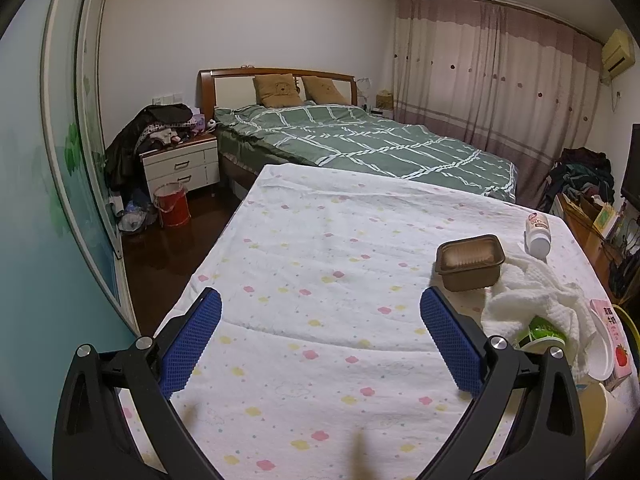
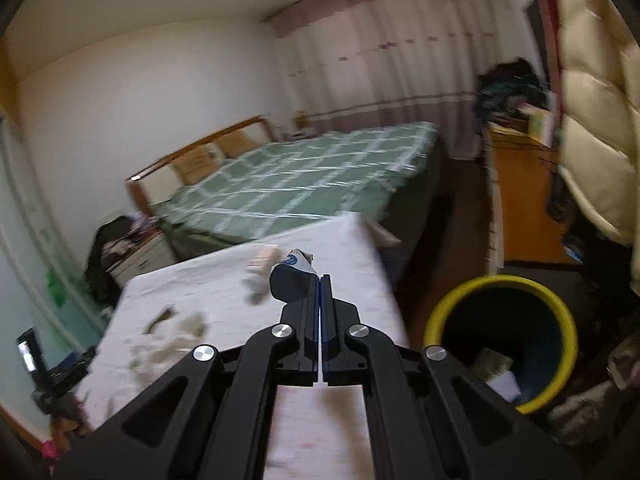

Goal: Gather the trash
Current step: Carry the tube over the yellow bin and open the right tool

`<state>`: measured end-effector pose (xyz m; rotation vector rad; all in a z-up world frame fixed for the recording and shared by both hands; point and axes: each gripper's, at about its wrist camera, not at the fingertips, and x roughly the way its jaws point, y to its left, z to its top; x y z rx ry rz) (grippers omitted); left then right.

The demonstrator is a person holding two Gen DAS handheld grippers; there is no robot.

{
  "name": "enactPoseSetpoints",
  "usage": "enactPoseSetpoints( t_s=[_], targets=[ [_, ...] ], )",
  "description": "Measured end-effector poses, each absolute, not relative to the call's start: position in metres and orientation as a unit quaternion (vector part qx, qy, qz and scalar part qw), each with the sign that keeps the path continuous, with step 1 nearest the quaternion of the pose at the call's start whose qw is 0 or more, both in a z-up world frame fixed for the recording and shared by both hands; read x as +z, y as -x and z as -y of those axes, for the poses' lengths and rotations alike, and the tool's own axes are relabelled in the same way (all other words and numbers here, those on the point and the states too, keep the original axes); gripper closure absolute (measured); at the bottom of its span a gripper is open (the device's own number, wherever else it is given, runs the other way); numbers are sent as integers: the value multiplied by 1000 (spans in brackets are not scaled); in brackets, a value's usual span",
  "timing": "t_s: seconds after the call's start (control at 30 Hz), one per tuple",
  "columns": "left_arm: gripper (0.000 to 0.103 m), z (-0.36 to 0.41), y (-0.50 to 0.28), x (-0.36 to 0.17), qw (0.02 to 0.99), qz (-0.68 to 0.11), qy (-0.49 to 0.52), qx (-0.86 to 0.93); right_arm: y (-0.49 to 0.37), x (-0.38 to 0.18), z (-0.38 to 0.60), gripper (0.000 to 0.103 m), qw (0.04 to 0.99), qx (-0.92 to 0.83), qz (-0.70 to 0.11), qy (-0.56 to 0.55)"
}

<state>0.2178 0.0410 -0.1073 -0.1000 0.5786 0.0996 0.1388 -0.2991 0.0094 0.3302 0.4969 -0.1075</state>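
My left gripper (image 1: 320,320) is open and empty above the flowered tablecloth (image 1: 320,240). To its right lie a brown plastic tray (image 1: 470,262), a white bottle (image 1: 538,232), a crumpled white towel (image 1: 532,300), a green cup (image 1: 540,334) and a pink carton (image 1: 614,344). My right gripper (image 2: 320,280) is shut on a white and blue paper cup (image 2: 290,276), held above the table's right side. A yellow-rimmed bin (image 2: 504,336) with some trash inside stands on the floor to the right.
A bed with a green checked cover (image 1: 360,144) lies beyond the table. A nightstand (image 1: 182,164) and a red bucket (image 1: 172,204) stand at the left. A wooden cabinet (image 2: 528,200) and a person's cream jacket (image 2: 592,100) are at the right.
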Motion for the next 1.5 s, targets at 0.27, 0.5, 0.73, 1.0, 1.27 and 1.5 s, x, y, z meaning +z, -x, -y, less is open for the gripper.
enactPoseSetpoints(
  t_s=[0.27, 0.5, 0.73, 1.0, 1.27, 1.5],
  targets=[
    [5, -40, -217, -107, 956, -284, 48, 48, -131, -46, 381, 102, 921, -177, -282, -200],
    [5, -37, -217, -105, 957, -283, 41, 44, -138, -88, 416, 102, 894, -234, -319, -210],
    [5, -36, -218, -105, 958, -282, 36, 40, -137, -104, 429, 87, 881, -261, -331, -216],
    [5, -33, -220, -106, 958, -282, 32, 36, -126, -89, 410, 84, 900, -233, -288, -230],
    [5, -1, -191, -95, 950, -303, 42, -60, -140, -81, 350, 71, 931, -200, -255, -165],
    [5, 78, -145, -82, 926, -317, -14, -205, -146, -84, 340, 61, 932, -204, -261, -147]
  ],
)
